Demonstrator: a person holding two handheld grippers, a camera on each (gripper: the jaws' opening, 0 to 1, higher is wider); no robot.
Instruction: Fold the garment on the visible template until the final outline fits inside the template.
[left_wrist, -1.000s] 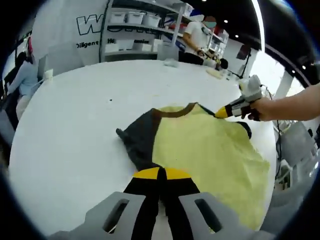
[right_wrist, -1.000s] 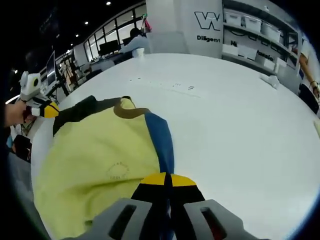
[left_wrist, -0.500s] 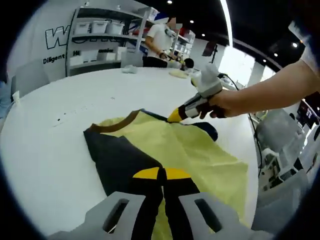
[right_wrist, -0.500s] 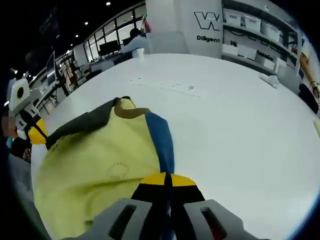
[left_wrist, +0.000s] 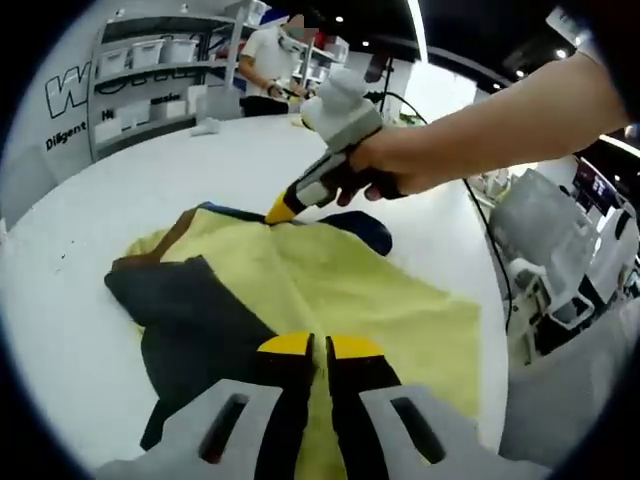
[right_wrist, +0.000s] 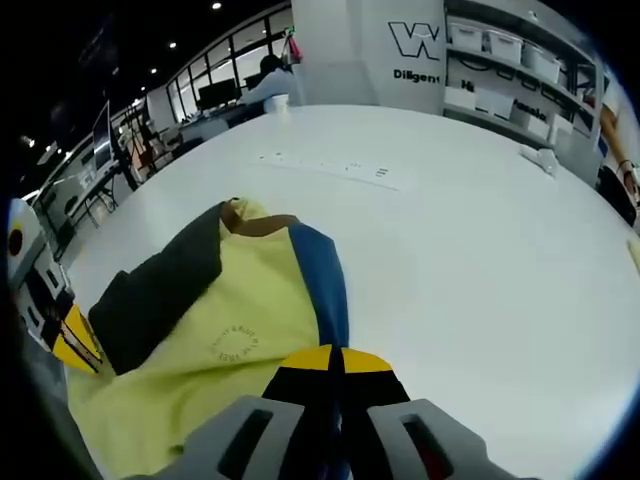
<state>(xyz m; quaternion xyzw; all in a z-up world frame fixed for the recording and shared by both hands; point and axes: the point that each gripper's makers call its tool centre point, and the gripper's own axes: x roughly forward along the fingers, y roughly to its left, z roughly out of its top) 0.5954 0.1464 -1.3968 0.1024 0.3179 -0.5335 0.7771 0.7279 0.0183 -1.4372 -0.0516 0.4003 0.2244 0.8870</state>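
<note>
Left gripper (left_wrist: 309, 345): jaws pinched on the dark sleeve (left_wrist: 190, 320).
Right gripper (right_wrist: 331, 358): jaws clamped on the blue sleeve (right_wrist: 322, 275).
Count: one garment (right_wrist: 235, 320), yellow, lying on the table; two grippers.
Surface: round white table (right_wrist: 480, 260).
Room: shelves (right_wrist: 505, 50) of bins, a person (left_wrist: 270, 50) standing.
Change: dark sleeve has been carried further across the yellow front.

Yellow shirt (left_wrist: 340, 290) lying on white tabletop (right_wrist: 470, 250), brown collar (right_wrist: 255, 222), dark sleeve (right_wrist: 160, 290) folded over the yellow body, blue sleeve (right_wrist: 322, 275) along one side, small round print on chest
</note>
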